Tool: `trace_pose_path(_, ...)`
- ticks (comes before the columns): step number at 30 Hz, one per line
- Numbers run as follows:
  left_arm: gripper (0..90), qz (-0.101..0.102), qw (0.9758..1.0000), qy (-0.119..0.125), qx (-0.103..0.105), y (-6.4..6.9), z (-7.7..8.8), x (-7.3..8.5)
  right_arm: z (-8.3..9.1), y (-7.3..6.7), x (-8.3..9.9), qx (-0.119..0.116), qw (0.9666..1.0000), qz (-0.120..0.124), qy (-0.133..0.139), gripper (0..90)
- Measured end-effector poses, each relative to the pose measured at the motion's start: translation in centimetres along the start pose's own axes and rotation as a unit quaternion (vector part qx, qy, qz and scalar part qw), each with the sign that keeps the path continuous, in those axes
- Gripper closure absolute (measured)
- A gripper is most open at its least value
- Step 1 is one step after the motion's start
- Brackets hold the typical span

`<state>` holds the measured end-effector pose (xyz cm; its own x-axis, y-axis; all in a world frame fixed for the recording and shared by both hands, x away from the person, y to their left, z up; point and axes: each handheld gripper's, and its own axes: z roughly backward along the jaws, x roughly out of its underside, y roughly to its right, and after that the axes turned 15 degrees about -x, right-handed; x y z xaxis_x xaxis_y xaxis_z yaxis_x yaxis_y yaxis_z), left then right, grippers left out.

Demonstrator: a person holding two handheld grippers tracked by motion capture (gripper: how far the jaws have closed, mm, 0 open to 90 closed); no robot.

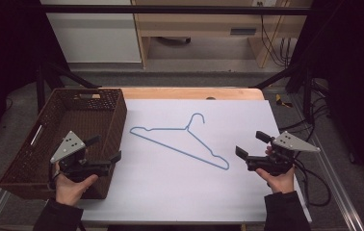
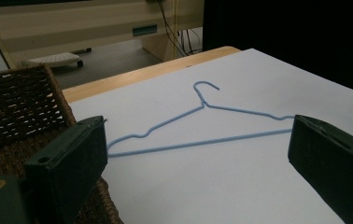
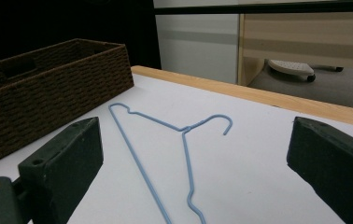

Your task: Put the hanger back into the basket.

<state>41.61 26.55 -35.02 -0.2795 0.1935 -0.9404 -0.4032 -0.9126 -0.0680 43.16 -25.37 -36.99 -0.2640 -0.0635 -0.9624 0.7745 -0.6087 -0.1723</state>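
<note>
One blue wire hanger (image 1: 185, 141), one wicker basket (image 1: 98, 118), two hand-held grippers over a white-covered table (image 1: 247, 192).

Single hanger flat on the white surface near the table's middle, hook toward the far edge, long bar running diagonally from beside the basket toward the right gripper (image 1: 251, 145); touched by neither tool. One brown woven basket at the table's left side, its near right corner under the left gripper (image 1: 108, 149). Left gripper held in one hand (image 1: 71, 185) above the basket's rim, jaws spread wide with nothing between them, hanger (image 2: 202, 123) framed in the gap farther off. Right gripper held in the other hand (image 1: 280, 180) near the table's right edge, jaws likewise wide apart and empty, hanger (image 3: 165, 154) lying ahead between them and the basket (image 3: 48, 88) off to the side. One cable trailing from the right gripper.
</note>
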Motion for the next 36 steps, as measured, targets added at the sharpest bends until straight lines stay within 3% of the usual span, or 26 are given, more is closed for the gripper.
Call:
trace_pose_path(13, 4.9, -0.002, 1.0, 0.0, -0.001, 0.0, 0.1, 0.0, -0.7, -0.1, 0.1, 0.001, 0.9998, -0.001, -0.017, 4.3)
trace_pose_path(25, 4.9, -0.013, 0.9999, -0.003, -0.006, 0.4, 0.0, -0.1, -4.4, -0.2, 0.0, 0.008, 0.9974, 0.004, -0.071, 6.1)
trace_pose_path(29, 5.0, -0.013, 0.9999, -0.002, -0.004, 0.4, 0.1, -0.2, -5.7, 0.0, -0.6, 0.007, 0.9971, 0.005, -0.076, 8.1)
trace_pose_path(36, 5.0, -0.016, 0.9999, -0.002, -0.004, 0.4, 0.2, -0.2, -8.8, 0.3, -1.4, 0.002, 0.9938, 0.019, -0.11, 10.0)
